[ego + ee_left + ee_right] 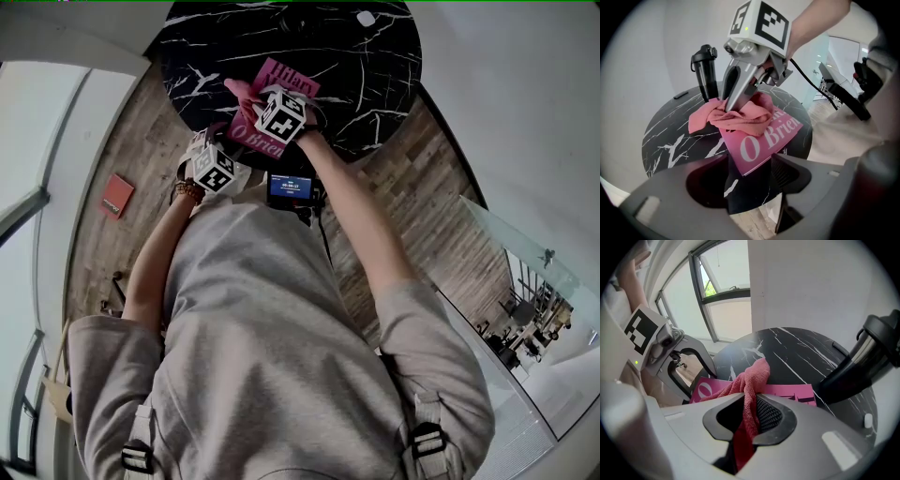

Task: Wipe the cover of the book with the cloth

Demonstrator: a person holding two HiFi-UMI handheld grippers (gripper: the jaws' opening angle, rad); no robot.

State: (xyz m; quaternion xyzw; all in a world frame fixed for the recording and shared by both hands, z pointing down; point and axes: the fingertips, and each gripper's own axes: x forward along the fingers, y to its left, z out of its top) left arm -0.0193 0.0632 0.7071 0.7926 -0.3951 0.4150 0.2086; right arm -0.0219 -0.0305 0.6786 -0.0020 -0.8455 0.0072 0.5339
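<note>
Cloth (752,376) comes nearest: a pink terry fold is pinched between the narrow jaws of my right gripper (749,414), and the rest trails down onto the book (764,143). I judge it soft, limp and light, so it will bunch rather than spread. A grip on a gathered fold, as now, should drag it well.

My left gripper (750,168) stands wide with nothing pressed between its pads, its jaws framing the book's near corner at the tabletop (670,145) edge. The book lies flat near that edge and looks like a thin pink paperback. I expect its smooth cover to slide on the polished black marble, so that near corner is where I would pin it.

Large white letters on the cover read "O Brien"; the cloth partly covers a darker word above them. Farther back, a black travel mug (705,70) stands upright, well apart from the book.
</note>
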